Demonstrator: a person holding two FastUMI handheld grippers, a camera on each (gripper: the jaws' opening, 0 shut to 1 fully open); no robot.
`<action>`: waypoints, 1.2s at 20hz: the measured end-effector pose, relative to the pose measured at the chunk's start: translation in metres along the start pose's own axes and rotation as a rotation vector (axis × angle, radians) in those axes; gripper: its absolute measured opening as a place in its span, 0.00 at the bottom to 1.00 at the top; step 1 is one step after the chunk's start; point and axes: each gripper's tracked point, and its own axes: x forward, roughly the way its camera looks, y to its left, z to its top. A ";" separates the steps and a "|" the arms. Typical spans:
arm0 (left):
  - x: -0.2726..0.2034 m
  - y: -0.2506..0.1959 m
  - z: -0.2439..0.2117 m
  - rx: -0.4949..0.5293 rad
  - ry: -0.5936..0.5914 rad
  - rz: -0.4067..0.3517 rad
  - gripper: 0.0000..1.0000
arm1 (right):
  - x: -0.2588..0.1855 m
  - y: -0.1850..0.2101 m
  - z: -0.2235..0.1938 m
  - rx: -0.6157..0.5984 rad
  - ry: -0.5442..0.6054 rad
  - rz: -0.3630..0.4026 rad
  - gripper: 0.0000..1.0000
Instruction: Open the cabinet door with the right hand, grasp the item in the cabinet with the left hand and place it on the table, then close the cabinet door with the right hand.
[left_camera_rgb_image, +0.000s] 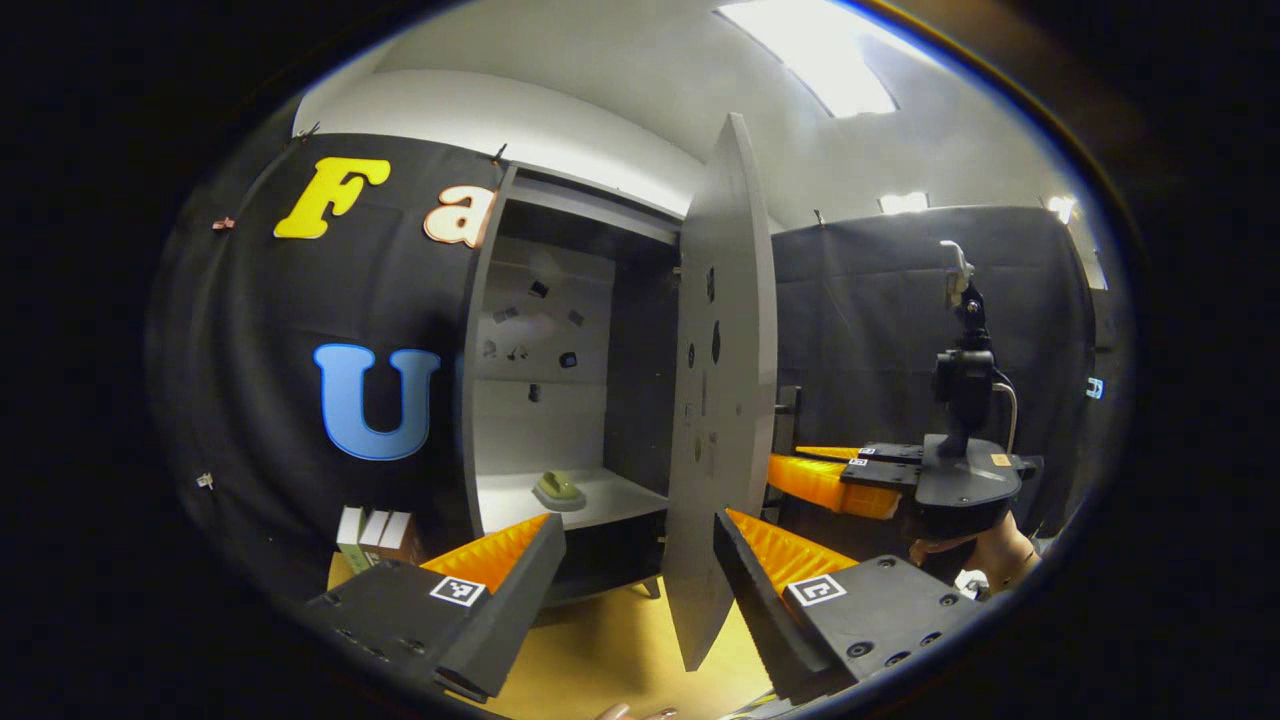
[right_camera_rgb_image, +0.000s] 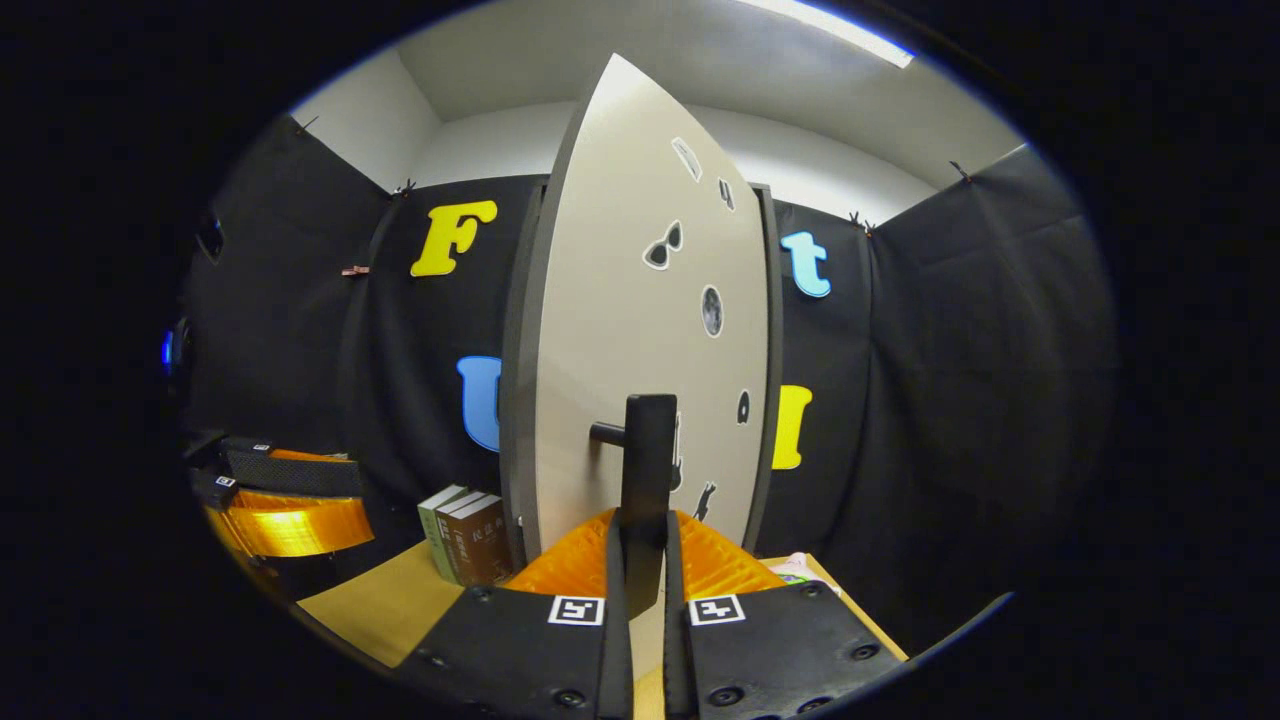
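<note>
Right gripper (right_camera_rgb_image: 640, 560) clamps the door handle (right_camera_rgb_image: 648, 470); cabinet door (left_camera_rgb_image: 725, 400) swung open. Left gripper (left_camera_rgb_image: 635, 570) fingers wide, holding nothing. Green item (left_camera_rgb_image: 558, 489) on cabinet (left_camera_rgb_image: 520, 360) lower shelf, middle.

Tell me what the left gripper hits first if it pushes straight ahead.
Probably the open cabinet door's edge, standing between the left gripper's open fingers; the item on the shelf lies left of that line. Depth is unclear.
</note>
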 end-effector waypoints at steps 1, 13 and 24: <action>0.005 -0.002 -0.001 -0.004 0.002 -0.015 0.94 | -0.003 -0.007 0.001 -0.012 -0.006 -0.014 0.16; 0.084 -0.057 0.004 0.001 0.001 -0.034 0.94 | -0.027 -0.123 0.005 0.020 -0.005 -0.051 0.14; 0.173 -0.072 -0.007 -0.045 0.021 -0.006 0.94 | -0.035 -0.174 0.001 0.029 -0.011 0.079 0.10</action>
